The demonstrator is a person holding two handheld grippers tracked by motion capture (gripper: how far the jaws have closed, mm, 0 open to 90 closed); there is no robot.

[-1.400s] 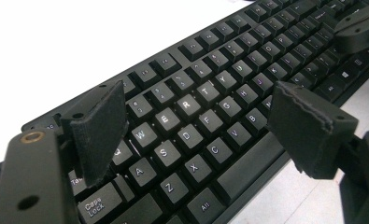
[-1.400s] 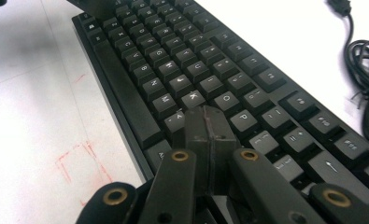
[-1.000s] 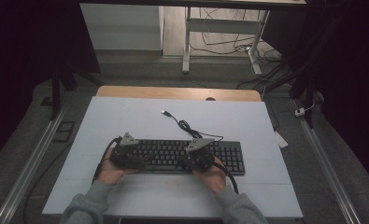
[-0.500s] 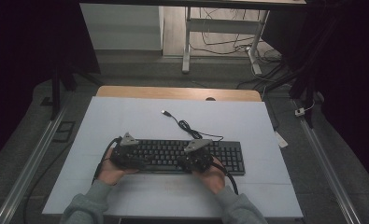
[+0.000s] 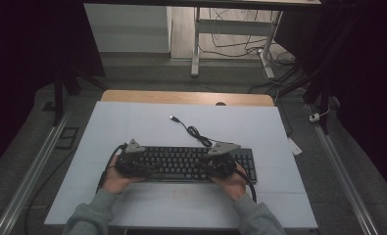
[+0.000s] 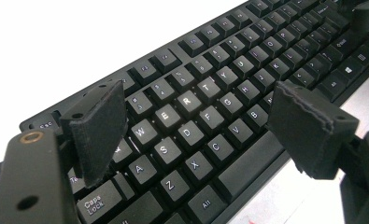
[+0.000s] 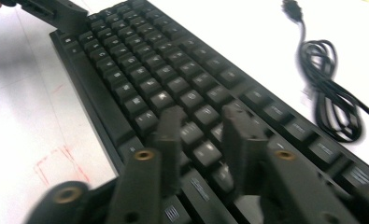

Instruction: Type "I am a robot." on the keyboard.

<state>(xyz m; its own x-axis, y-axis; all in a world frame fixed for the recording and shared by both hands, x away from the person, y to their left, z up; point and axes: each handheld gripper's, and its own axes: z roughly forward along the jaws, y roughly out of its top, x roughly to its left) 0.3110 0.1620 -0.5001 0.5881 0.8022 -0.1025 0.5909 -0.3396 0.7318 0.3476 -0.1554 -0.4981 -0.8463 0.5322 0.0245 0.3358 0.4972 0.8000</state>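
Sleeves of mine enter the high view at six o'clock, and each hand carries a claw over the black keyboard (image 5: 181, 163) lying across the near middle of the white tabletop (image 5: 132, 122).

My left claw (image 5: 132, 161) sits over the keyboard's nine o'clock end. In the left gripper view its jaws stand wide apart and released, one pad above the Tab and Caps Lock corner, the other over the front edge near the space bar; whether the pads graze the keys I cannot tell.

My right claw (image 5: 220, 164) sits toward the three o'clock side, short of the number pad. In the right gripper view, which is blurred, its jaws have just been opening; they stand partly apart over the bottom rows with keys below the gap, and nothing is clamped between them.

Beyond the keyboard, toward twelve o'clock, its black cable (image 5: 198, 134) lies coiled on the tabletop, the USB plug (image 5: 173, 118) at its far end.
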